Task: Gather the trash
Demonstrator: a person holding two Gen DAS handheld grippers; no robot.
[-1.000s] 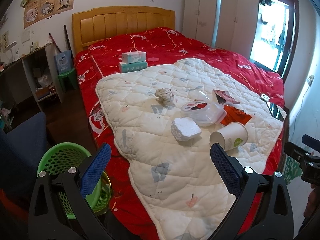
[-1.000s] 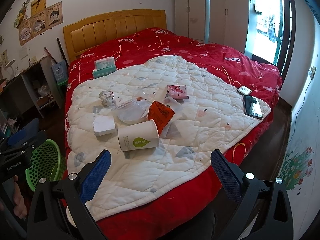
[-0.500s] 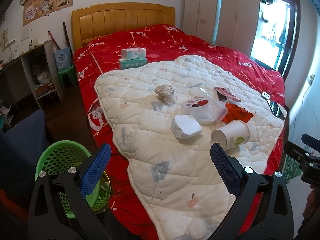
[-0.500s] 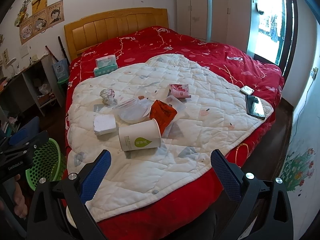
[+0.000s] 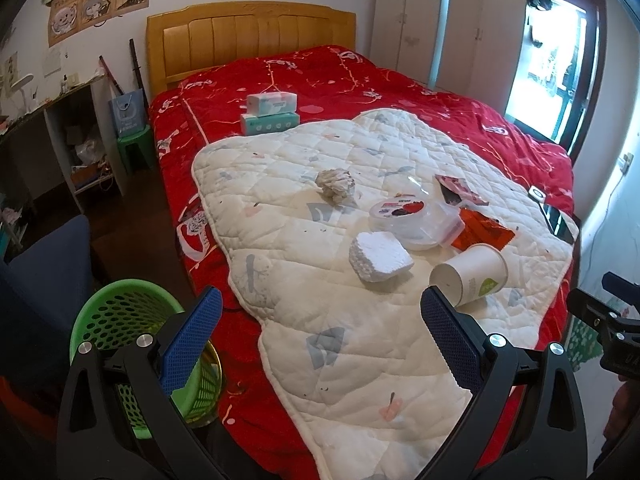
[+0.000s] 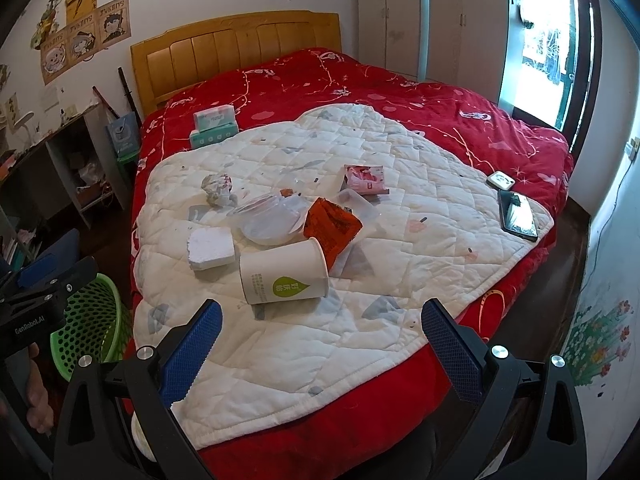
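Trash lies on a white quilt over a red bed. A paper cup lies on its side, beside a white foam block. Behind them are a clear plastic container, an orange wrapper, a pink packet and a crumpled paper ball. A green mesh basket stands on the floor at the left. My left gripper and right gripper are both open and empty, short of the trash.
Two tissue boxes sit near the headboard. A phone and a small white device lie at the quilt's right edge. Shelves line the left wall, a wardrobe the back. A blue chair stands by the basket.
Both grippers have edged slightly closer to the bed and tilted down a little. The jaws stay open and nothing on the quilt has moved.
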